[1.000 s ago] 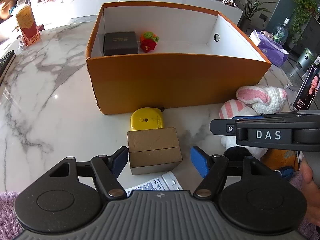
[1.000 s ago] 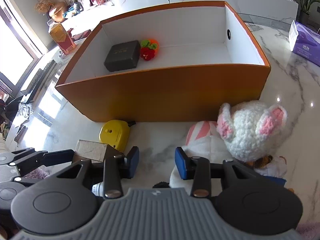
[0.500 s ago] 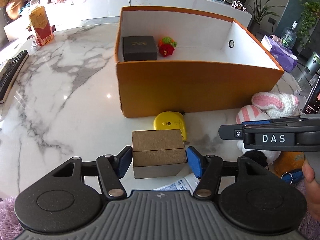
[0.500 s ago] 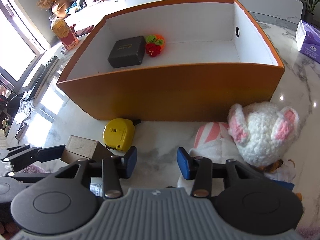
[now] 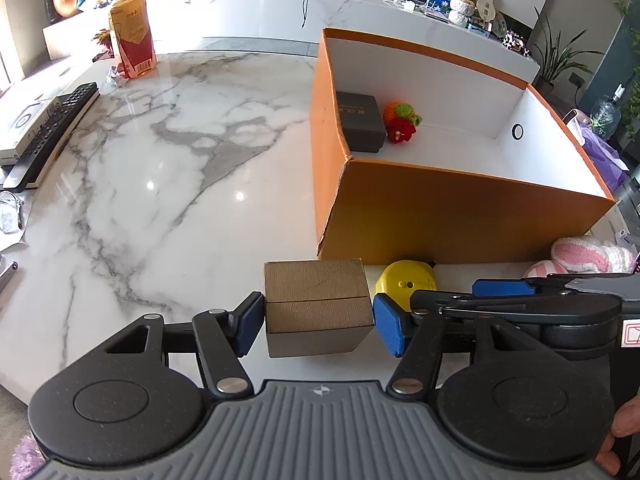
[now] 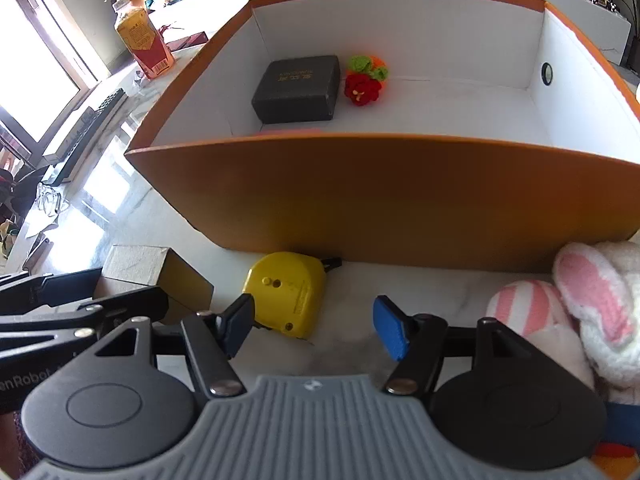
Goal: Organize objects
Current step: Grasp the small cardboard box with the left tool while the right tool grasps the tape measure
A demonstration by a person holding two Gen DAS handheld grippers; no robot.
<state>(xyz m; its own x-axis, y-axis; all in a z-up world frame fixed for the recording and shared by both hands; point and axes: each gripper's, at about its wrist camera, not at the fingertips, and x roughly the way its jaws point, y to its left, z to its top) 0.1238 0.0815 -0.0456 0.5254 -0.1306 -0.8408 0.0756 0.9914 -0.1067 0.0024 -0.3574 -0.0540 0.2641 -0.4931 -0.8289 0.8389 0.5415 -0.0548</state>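
Left jaws (image 5: 318, 322): clamped on my cardboard box (image 5: 316, 304), by the orange bin's (image 5: 460, 216) near corner.
Right jaws (image 6: 314, 326): opening, empty, around the yellow tape measure (image 6: 286, 294).
Risk: crowded jaws may collide; box could clip the bin wall.

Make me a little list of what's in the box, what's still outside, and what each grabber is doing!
in box: black case, knitted fruit toy
box: orange box, open top
outside: cardboard box, yellow tape measure, plush bunny
left gripper: clamped on cardboard box
right gripper: jaws opening, tape measure just ahead, not gripped
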